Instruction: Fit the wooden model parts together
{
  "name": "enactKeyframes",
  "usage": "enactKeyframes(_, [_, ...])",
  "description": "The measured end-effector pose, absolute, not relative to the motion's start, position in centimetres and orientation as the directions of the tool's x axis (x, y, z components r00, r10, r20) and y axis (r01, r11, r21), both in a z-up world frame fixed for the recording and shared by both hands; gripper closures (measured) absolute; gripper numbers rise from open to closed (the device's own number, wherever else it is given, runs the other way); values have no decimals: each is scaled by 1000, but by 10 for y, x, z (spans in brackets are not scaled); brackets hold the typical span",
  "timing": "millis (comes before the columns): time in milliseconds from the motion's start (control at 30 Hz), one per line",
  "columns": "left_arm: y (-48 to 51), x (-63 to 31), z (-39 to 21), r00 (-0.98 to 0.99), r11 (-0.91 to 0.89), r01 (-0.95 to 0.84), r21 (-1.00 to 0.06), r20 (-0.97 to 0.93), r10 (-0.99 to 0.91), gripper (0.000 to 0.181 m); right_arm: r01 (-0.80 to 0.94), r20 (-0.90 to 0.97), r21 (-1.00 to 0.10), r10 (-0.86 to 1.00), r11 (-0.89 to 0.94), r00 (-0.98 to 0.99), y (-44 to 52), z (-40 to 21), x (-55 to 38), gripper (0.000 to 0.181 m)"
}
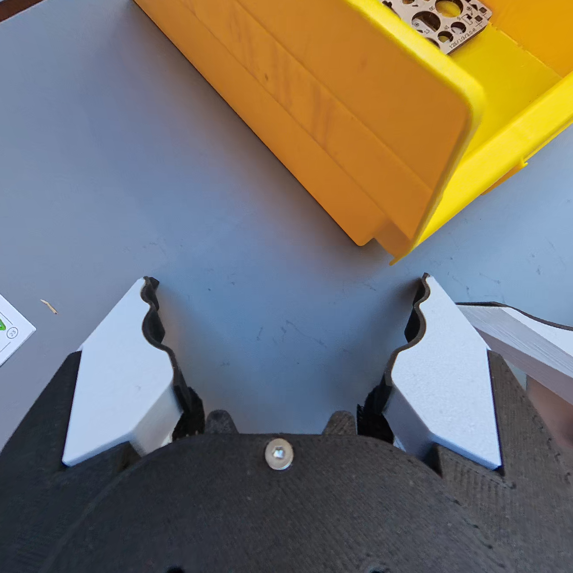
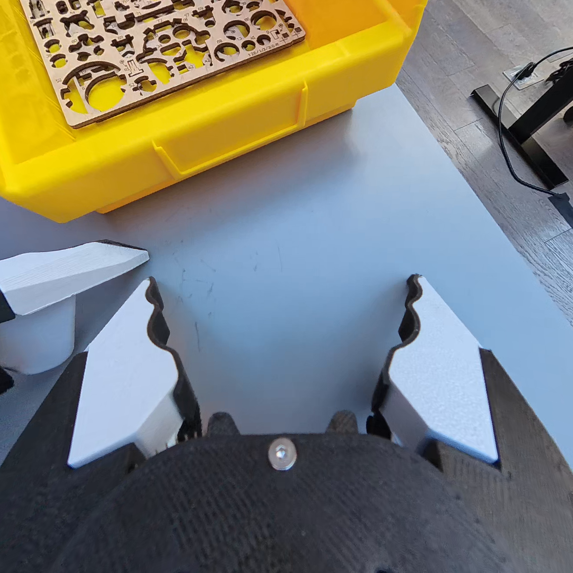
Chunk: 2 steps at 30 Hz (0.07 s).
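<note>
A thin wooden sheet (image 2: 161,52) with many cut-out holes lies flat inside a yellow plastic bin (image 2: 235,124). In the left wrist view only a corner of the sheet (image 1: 446,21) shows over the bin's wall (image 1: 341,108). My left gripper (image 1: 286,280) is open and empty above the bare grey table, in front of the bin's corner. My right gripper (image 2: 283,280) is open and empty above the table, in front of the bin. The two grippers sit side by side: a left finger (image 2: 71,273) shows in the right view, a right finger (image 1: 521,335) in the left view.
The grey table (image 2: 294,242) ends at its right edge, with wood-look floor (image 2: 465,77) beyond, a black stand base and a cable (image 2: 508,124). A white printed paper corner (image 1: 12,331) and a small wood splinter (image 1: 49,306) lie at the table's left.
</note>
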<state>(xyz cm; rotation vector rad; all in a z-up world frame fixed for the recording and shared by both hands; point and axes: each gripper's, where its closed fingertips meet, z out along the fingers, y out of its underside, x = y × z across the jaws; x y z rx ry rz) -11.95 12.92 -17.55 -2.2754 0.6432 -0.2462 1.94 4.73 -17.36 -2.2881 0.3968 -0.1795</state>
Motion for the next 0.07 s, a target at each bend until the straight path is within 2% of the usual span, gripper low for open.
enactKeyframes(67, [129, -119, -175, 855, -595, -375, -711, -17, -518, 24, -231, 13, -739, -357, -632, 934, 45, -173, 19, 31])
